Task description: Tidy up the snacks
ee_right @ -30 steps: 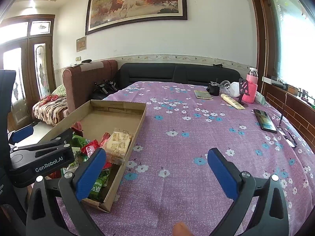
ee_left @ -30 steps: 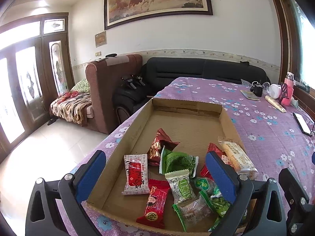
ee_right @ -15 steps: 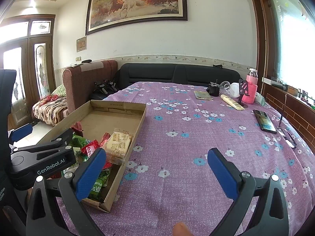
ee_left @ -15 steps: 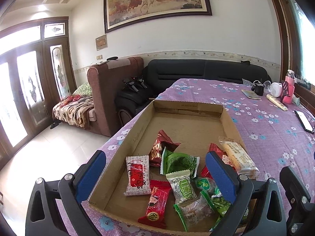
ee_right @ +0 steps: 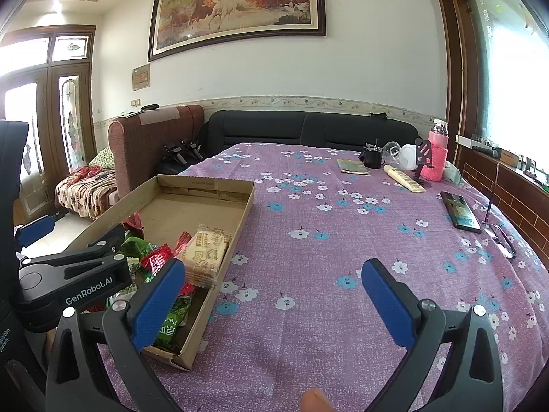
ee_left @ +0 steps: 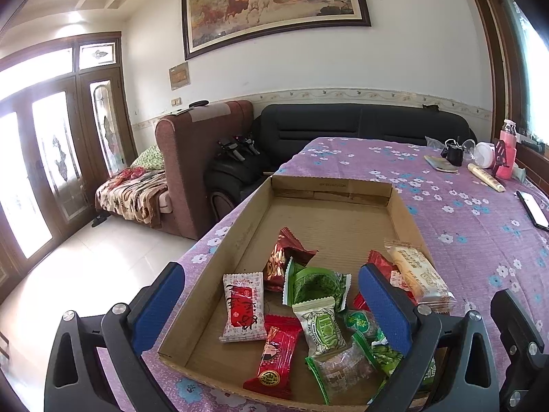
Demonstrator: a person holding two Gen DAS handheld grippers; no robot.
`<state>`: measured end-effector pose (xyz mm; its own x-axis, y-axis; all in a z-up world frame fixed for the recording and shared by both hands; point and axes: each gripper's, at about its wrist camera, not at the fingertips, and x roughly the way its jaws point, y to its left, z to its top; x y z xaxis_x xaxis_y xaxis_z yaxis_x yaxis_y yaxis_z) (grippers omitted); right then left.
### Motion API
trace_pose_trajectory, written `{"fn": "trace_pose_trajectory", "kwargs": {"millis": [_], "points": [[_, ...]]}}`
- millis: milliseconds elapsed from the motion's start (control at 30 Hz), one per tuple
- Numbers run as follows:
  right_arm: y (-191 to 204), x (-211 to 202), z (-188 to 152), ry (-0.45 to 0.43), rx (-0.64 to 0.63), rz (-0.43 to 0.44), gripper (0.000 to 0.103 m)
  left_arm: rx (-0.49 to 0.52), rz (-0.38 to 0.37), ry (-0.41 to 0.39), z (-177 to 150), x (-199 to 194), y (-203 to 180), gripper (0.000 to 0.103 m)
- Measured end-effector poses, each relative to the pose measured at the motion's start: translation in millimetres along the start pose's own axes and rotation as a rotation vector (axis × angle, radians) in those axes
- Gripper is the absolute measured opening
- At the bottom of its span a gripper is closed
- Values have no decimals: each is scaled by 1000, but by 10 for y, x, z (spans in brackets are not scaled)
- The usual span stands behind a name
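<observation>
A shallow cardboard tray lies on the purple flowered tablecloth. Its near half holds several wrapped snacks: a white-and-red packet, a red packet, green packets, a clear-wrapped sweet and a beige biscuit pack against the right wall. My left gripper hangs open over the tray's near end, nothing between its blue pads. My right gripper is open over bare cloth to the right of the tray, with the left gripper's body at its left.
At the table's far right stand a pink bottle, a phone stand, a tube, a black cup and a booklet. A phone and glasses lie near the right edge. Sofas stand beyond.
The left wrist view has shifted slightly, so the tray sits a little lower and more centred. The snacks and the right gripper have not moved.
</observation>
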<state>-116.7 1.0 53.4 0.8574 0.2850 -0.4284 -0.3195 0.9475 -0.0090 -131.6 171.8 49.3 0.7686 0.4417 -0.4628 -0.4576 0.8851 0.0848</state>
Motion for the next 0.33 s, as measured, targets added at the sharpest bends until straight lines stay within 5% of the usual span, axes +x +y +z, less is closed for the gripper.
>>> {"fn": "trace_pose_trajectory", "kwargs": {"millis": [333], "points": [[-4, -1, -1, 2, 0, 0, 103, 21, 35, -9, -9, -21, 1, 102]]}}
